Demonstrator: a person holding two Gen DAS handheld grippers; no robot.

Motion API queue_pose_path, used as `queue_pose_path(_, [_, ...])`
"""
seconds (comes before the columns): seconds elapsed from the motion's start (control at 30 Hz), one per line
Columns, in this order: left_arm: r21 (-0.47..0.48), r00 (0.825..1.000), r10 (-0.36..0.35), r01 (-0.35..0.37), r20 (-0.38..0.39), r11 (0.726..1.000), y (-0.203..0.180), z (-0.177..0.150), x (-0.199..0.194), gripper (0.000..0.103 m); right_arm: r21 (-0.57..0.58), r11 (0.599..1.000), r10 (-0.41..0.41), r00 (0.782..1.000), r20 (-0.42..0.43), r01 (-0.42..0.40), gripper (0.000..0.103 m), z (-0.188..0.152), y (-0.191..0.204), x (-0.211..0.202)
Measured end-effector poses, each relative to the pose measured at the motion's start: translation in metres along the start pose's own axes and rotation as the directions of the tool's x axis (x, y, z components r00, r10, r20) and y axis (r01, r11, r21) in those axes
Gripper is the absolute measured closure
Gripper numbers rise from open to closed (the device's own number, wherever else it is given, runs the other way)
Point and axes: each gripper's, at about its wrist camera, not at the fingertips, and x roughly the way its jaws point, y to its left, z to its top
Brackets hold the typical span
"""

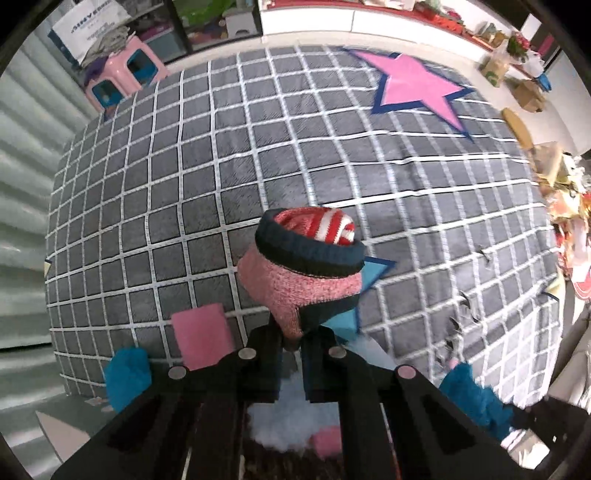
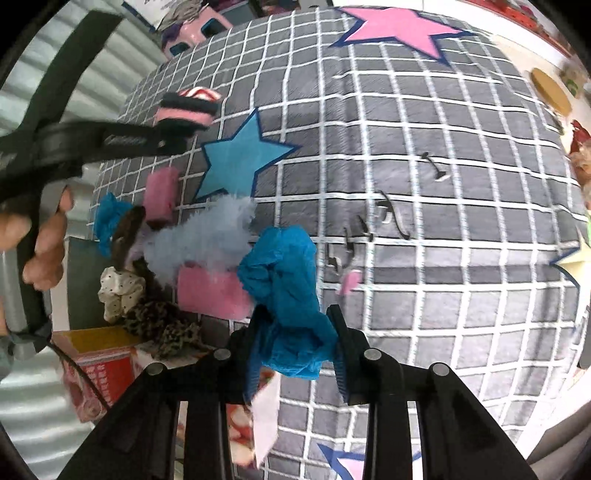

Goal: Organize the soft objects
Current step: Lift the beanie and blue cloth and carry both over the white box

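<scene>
Rolled pink sock bundle (image 1: 299, 273), navy cuff, pinched by left gripper (image 1: 293, 347); right gripper (image 2: 295, 350) clamping blue fabric (image 2: 288, 288).

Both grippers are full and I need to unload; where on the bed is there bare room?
The grid blanket lies bare between the blue star and the pink star, and rightward beyond the small dark clips. It is crowded at the left edge: fluffy pale-blue piece, pink pieces, leopard scrunchie.

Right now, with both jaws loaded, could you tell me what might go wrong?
1. The left gripper pinches only a corner of the rolled sock; it could slip out or unroll.
2. The blue cloth in the right gripper hangs loose and may snag the fluffy pile.
</scene>
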Motion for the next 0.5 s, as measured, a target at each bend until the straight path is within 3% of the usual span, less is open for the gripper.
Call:
queue_pose_path(0.33, [0.027, 1.000, -0.016, 0.016, 0.019, 1.000, -0.029, -0.048, -0.063, 0.094, 0.015, 1.000, -0.013, 1.000, 0.016, 0.013, 0.069, -0.028, -0.035, -0.051])
queue_pose_path(0.5, [0.032, 1.000, -0.029, 0.030, -0.007, 0.999, -0.050, -0.093, -0.085, 0.094, -0.003, 1.000, -0.012, 1.000, 0.022, 0.012, 0.069, -0.040, -0.038, -0.074])
